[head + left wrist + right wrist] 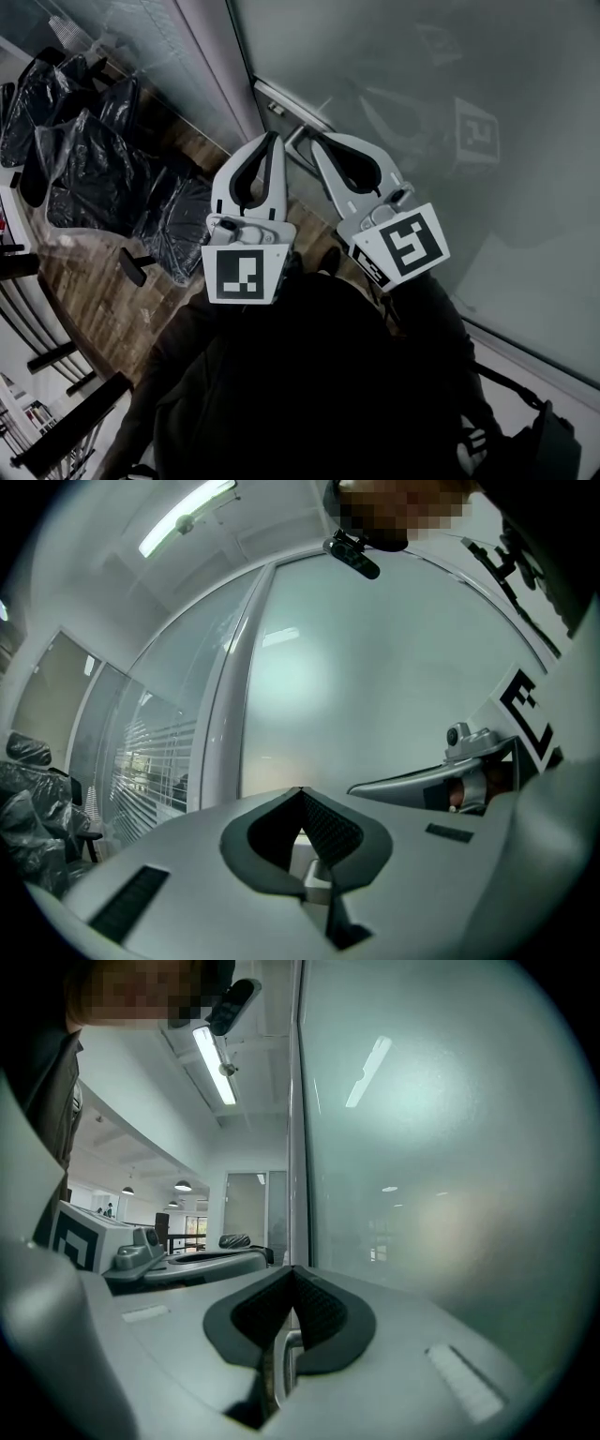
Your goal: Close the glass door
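Only the head view is showing the left gripper (274,139) and right gripper (316,142) side by side, pointing at the metal handle (292,111) of the glass door (450,112) at the upper right. Each gripper view is showing jaw tips touching together, with the handle peeking through behind them. Black bags (84,169) are lying at the upper left, and what is inside them cannot be told.

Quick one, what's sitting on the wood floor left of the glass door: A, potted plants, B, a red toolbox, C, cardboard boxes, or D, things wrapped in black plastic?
D: the head view shows black plastic-wrapped bundles on the wood floor left of the glass door.
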